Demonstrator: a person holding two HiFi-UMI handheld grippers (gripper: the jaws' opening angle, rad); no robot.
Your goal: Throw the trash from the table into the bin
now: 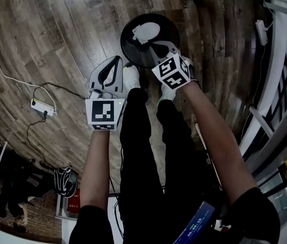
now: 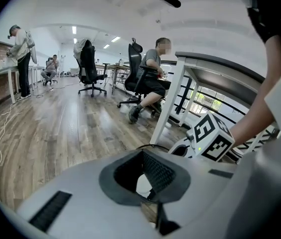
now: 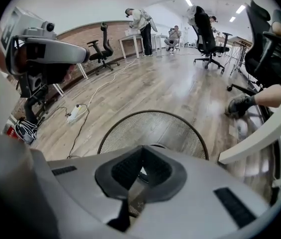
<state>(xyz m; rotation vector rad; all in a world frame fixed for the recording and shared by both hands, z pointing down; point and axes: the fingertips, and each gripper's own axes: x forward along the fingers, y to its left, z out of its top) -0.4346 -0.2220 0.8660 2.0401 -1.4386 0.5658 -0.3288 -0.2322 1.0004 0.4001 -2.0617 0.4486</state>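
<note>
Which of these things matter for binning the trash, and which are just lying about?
Job: bin, white trash inside it, table.
Lying about: power strip, bag, office chair.

Black wire-mesh metal bin (image 3: 170, 128), faintly glossy wood-plank floor (image 1: 57, 29), crumpled white trash (image 1: 144, 32), perhaps paper

An open-plan office is shown: black swivel chairs (image 2: 89, 66), white desks (image 2: 3, 69) (people (image 2: 21, 49) are gathered at them), ceiling strip lights (image 2: 74, 30) and a wood-plank floor (image 2: 56, 121) are seen.
</note>
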